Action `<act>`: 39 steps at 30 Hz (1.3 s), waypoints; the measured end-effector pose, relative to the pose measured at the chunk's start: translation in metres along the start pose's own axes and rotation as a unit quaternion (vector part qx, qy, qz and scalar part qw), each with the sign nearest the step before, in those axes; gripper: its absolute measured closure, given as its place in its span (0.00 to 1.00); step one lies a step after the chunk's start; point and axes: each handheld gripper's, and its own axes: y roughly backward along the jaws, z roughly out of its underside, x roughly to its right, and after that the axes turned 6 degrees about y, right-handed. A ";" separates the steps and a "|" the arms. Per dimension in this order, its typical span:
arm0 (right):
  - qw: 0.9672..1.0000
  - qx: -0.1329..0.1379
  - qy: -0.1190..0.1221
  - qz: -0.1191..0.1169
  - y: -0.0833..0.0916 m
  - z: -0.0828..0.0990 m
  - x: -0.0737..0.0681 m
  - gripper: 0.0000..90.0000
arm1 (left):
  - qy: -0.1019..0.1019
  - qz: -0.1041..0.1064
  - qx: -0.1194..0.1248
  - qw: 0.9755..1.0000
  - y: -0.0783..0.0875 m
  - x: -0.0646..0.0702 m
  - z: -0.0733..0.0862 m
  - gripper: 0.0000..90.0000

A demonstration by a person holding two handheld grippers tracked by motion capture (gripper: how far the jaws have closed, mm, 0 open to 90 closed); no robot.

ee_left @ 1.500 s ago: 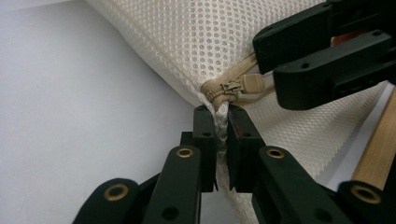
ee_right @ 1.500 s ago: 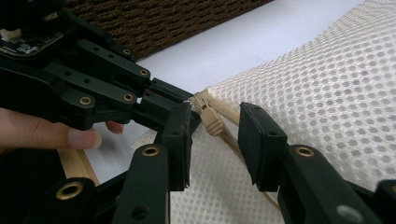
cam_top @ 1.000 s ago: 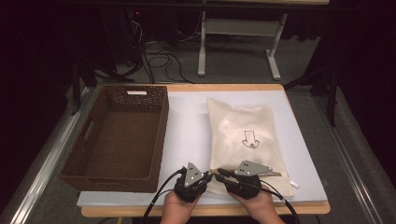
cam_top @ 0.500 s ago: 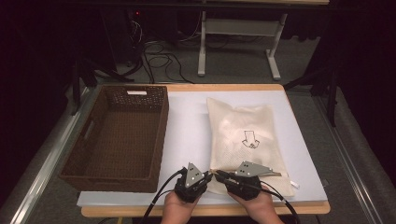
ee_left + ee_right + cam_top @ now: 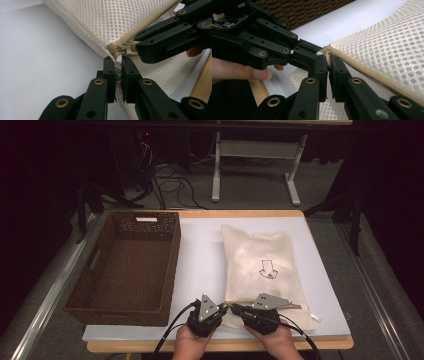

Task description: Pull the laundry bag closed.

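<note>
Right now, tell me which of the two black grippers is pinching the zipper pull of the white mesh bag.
The right gripper: it grips the zipper pull. The left gripper clamps the white mesh bag corner fabric.

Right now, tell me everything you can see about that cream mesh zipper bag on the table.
The mesh zipper bag is cream, of perforated mesh fabric, with a black arrow print on top and a tan zipper along its near edge. It lies flat on the white mat, to the right of the brown wicker basket, looking lightly stuffed. At its near left corner, the left tool is shut on the fabric just below the zipper slider, and the right tool, whose jaws have just closed, pinches the zipper pull.
</note>
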 end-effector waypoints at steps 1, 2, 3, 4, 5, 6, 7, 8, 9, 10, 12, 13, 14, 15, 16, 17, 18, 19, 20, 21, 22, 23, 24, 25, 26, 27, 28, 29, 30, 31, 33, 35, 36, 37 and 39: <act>1.000 0.000 -0.001 0.000 0.000 0.000 0.000 0.95 | 0.000 0.001 0.000 1.000 0.000 0.000 0.000 0.92; 1.000 0.001 -0.001 -0.001 0.000 0.000 0.001 0.95 | -0.001 0.000 -0.001 1.000 0.000 0.001 0.000 0.92; 1.000 0.001 0.000 -0.001 -0.001 0.000 0.001 0.95 | -0.002 0.000 -0.002 1.000 -0.001 0.001 0.000 0.92; 1.000 0.001 0.000 -0.001 -0.001 0.000 0.001 0.96 | -0.002 0.000 -0.002 1.000 -0.001 0.001 0.000 0.92; 1.000 0.001 0.003 -0.002 0.000 0.000 0.001 0.97 | -0.002 0.001 -0.002 1.000 -0.001 0.001 0.000 0.92; 1.000 0.002 0.006 -0.002 0.000 0.000 0.001 0.98 | 0.000 0.004 0.000 1.000 0.000 0.001 0.000 0.92; 1.000 0.002 0.006 -0.002 0.000 0.000 0.001 0.98 | 0.000 0.004 0.000 1.000 0.000 0.001 0.000 0.93; 1.000 0.006 0.008 -0.001 0.002 -0.001 0.001 0.98 | -0.001 -0.004 0.010 1.000 0.002 0.001 -0.002 0.94; 1.000 0.007 0.004 -0.001 0.004 -0.001 0.002 0.98 | 0.004 0.000 0.013 1.000 0.003 0.001 -0.003 0.94; 1.000 0.009 0.002 -0.003 0.005 -0.002 0.002 0.98 | 0.008 0.002 0.015 1.000 0.003 0.001 -0.004 0.94; 1.000 0.012 0.004 -0.001 0.008 -0.002 0.004 0.98 | 0.007 0.002 0.016 1.000 0.004 0.001 -0.004 0.95; 1.000 0.011 0.005 0.001 0.009 -0.002 0.003 0.98 | 0.006 0.005 0.014 1.000 0.005 0.002 -0.005 0.95; 1.000 0.012 0.006 0.003 0.009 -0.002 0.003 0.98 | 0.008 0.006 0.016 1.000 0.005 0.002 -0.005 0.95; 1.000 0.013 0.006 0.003 0.009 -0.001 0.003 0.98 | 0.011 0.008 0.017 1.000 0.006 0.002 -0.005 0.95; 1.000 0.014 0.005 0.004 0.010 -0.002 0.003 0.98 | 0.014 0.009 0.019 1.000 0.006 0.003 -0.006 0.95; 1.000 0.015 0.005 0.005 0.010 -0.002 0.003 0.98 | 0.010 0.005 0.022 1.000 0.007 0.004 -0.006 0.95; 1.000 0.018 0.005 0.005 0.010 -0.002 0.004 0.98 | 0.006 0.000 0.026 1.000 0.009 0.005 -0.007 0.95; 1.000 0.018 0.005 0.005 0.010 -0.002 0.004 0.98 | 0.006 0.000 0.026 1.000 0.009 0.005 -0.007 0.95; 1.000 0.018 0.003 0.007 0.011 -0.002 0.004 0.98 | 0.006 0.002 0.023 1.000 0.009 0.006 -0.008 0.95; 1.000 0.015 0.004 0.008 0.011 -0.002 0.004 0.98 | 0.006 0.002 0.023 1.000 0.009 0.006 -0.008 0.95; 1.000 0.015 0.004 0.008 0.011 -0.002 0.004 0.98 | 0.004 -0.001 0.024 1.000 0.009 0.006 -0.007 0.95; 1.000 0.014 0.005 0.009 0.012 -0.002 0.004 0.98 | 0.001 -0.003 0.024 1.000 0.008 0.007 -0.007 0.95; 1.000 0.014 0.007 0.009 0.012 -0.002 0.004 0.98 | 0.002 0.000 0.022 1.000 0.008 0.007 -0.007 0.95; 1.000 0.014 0.007 0.009 0.012 -0.002 0.004 0.98 | 0.002 0.000 0.022 1.000 0.008 0.007 -0.007 0.95; 1.000 0.014 0.007 0.006 0.012 -0.001 0.005 0.98 | 0.004 0.005 0.016 1.000 0.008 0.006 -0.007 0.95; 1.000 0.012 0.006 0.002 0.012 0.000 0.005 0.98 | 0.004 0.005 0.016 1.000 0.008 0.006 -0.007 0.95; 1.000 0.012 0.005 -0.001 0.012 0.000 0.006 0.98 | -0.009 0.008 0.010 1.000 0.007 0.007 -0.006 0.94; 1.000 0.012 0.005 -0.001 0.012 0.000 0.006 0.98 | -0.009 0.008 0.010 1.000 0.007 0.007 -0.006 0.92; 1.000 0.006 0.014 0.002 0.012 0.001 0.005 0.98 | -0.007 0.012 0.006 1.000 0.006 0.007 -0.006 0.89; 1.000 0.007 0.015 0.004 0.012 0.002 0.005 0.98 | -0.007 0.014 0.007 1.000 0.006 0.008 -0.006 0.86; 1.000 0.007 0.012 0.004 0.012 0.002 0.006 0.98 | -0.014 0.013 0.006 1.000 0.007 0.008 -0.007 0.84; 1.000 0.008 0.014 0.003 0.013 0.002 0.006 0.98 | -0.013 0.014 0.006 1.000 0.007 0.008 -0.007 0.84; 1.000 0.009 0.015 0.004 0.013 0.002 0.006 0.98 | -0.010 0.016 0.007 1.000 0.006 0.007 -0.007 0.83; 1.000 0.008 0.015 0.005 0.012 0.002 0.005 0.98 | -0.009 0.016 0.007 1.000 0.006 0.007 -0.007 0.82; 1.000 0.005 0.016 0.006 0.011 0.003 0.005 0.98 | -0.005 0.017 0.004 1.000 0.005 0.006 -0.006 0.80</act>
